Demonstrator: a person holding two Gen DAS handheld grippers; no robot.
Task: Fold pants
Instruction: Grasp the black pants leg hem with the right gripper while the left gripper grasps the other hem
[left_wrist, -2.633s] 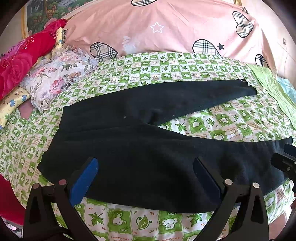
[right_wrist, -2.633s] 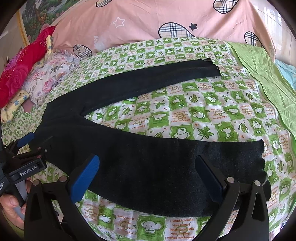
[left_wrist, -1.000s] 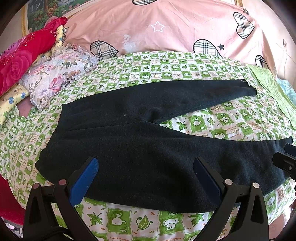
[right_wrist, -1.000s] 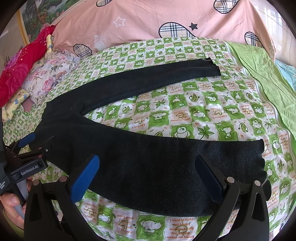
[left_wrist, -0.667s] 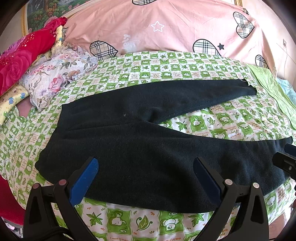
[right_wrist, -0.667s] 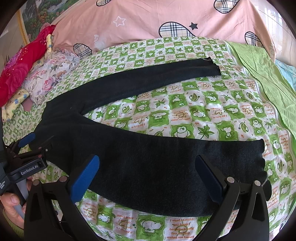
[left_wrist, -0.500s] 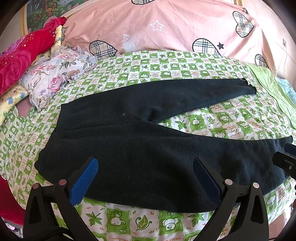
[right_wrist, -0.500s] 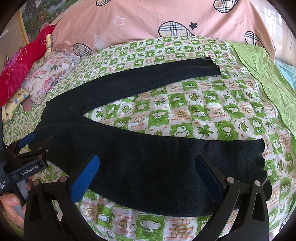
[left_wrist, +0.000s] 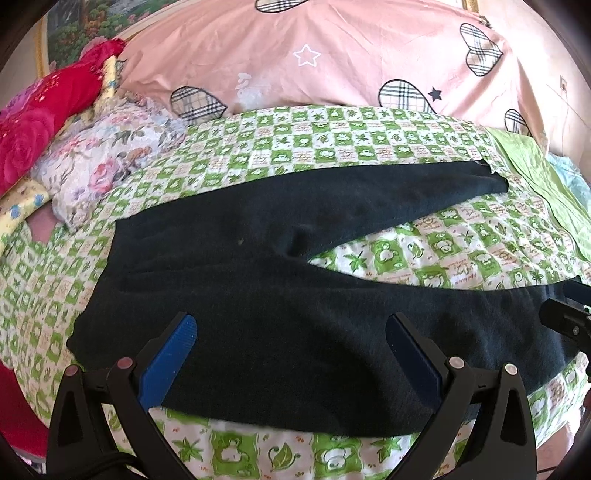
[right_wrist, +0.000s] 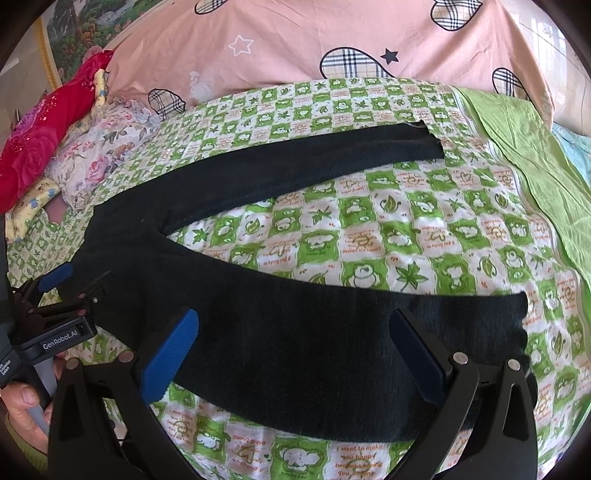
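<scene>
Black pants (left_wrist: 280, 295) lie flat on a green-and-white checked bedsheet (left_wrist: 332, 144), waist at the left, two legs spread apart toward the right. My left gripper (left_wrist: 291, 343) is open and empty, hovering over the near leg close to the waist. My right gripper (right_wrist: 295, 339) is open and empty over the near leg (right_wrist: 332, 332) toward its cuff (right_wrist: 517, 325). The far leg ends at a cuff (right_wrist: 424, 144) near the back right. The left gripper also shows in the right wrist view (right_wrist: 62, 295), at the waist end.
A big pink quilt with plaid hearts (left_wrist: 332, 55) lies along the back. A red pillow (left_wrist: 40, 122) and a floral pillow (left_wrist: 107, 162) sit at the back left. A green cloth (right_wrist: 524, 147) lies at the right. The bed's near edge is just below the pants.
Almost nothing differs. Both grippers stay open over the near leg, and the left wrist view has shifted very slightly.
</scene>
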